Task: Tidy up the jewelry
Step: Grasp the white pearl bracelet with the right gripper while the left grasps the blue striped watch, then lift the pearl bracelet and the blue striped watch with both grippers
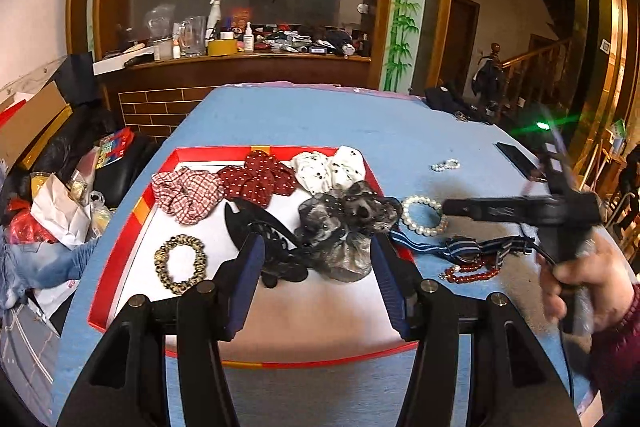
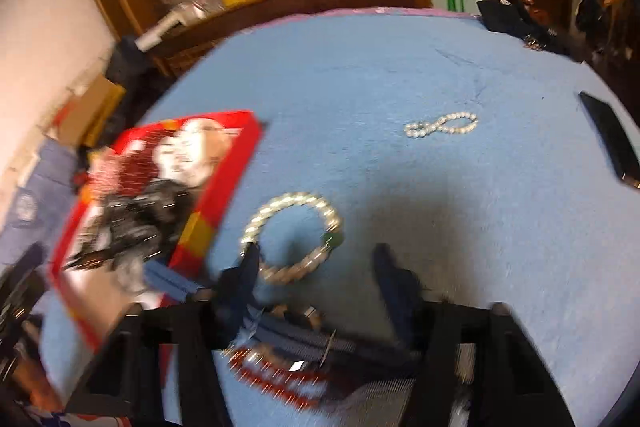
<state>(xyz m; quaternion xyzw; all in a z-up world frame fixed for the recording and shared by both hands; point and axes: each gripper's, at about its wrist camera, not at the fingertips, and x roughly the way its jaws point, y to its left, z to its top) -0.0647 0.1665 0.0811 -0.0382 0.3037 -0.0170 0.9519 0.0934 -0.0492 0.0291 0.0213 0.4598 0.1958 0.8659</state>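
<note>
1. The red tray [image 1: 120,259] sits on the left of the blue table [image 1: 320,123] and it's pretty full: checked scrunchie [image 1: 186,193], red dotted scrunchie [image 1: 258,179], white scrunchie [image 1: 330,169], grey sheer scrunchie [image 1: 344,227], a black hair clip [image 1: 264,231] and a leopard hair tie [image 1: 182,263].
2. The left gripper [image 1: 316,263] hangs over the near part of the tray, jaws apart, nothing between them.
3. The right gripper [image 2: 316,267] is over the big pearl bracelet [image 2: 292,237] just right of the tray. Its jaws are apart and the left finger overlaps the ring, but it's too blurry to tell if it touches.
4. Still on the cloth: small pearl bracelet [image 2: 442,125] farther out, striped bow [image 1: 464,247] and red bead bracelet [image 1: 472,273] nearer.
</note>
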